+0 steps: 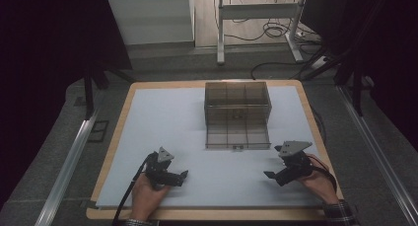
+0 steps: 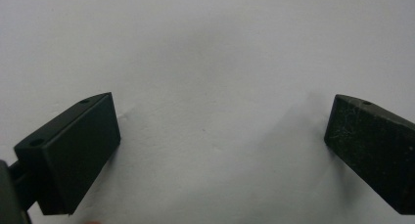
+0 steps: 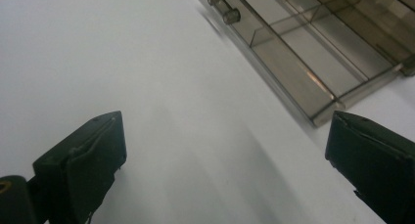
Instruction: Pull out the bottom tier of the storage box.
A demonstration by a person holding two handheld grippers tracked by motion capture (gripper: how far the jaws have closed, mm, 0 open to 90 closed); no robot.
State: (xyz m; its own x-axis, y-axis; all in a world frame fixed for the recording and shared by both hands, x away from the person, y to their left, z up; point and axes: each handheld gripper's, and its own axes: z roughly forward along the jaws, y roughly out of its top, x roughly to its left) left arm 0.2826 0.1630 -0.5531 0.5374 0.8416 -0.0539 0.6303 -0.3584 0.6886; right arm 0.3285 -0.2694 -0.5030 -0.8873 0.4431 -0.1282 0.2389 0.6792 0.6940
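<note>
A smoky transparent drawer box (image 1: 237, 101) stands at the back middle of the white mat. Its bottom drawer (image 1: 238, 134) is pulled out toward me, showing empty divided compartments and two small knobs (image 3: 223, 8) on its front. My left gripper (image 1: 184, 175) rests near the front left of the mat, open, with only bare mat (image 2: 215, 136) between its jaws. My right gripper (image 1: 268, 175) sits at the front right, open and holding nothing, below and right of the drawer's corner (image 3: 323, 117).
The white mat (image 1: 162, 122) lies on a wooden tabletop (image 1: 121, 115) with its edge showing all round. Beyond the table stand metal desk legs (image 1: 220, 33) and loose cables (image 1: 273, 28) on the floor. Aluminium rails (image 1: 69, 162) flank the table.
</note>
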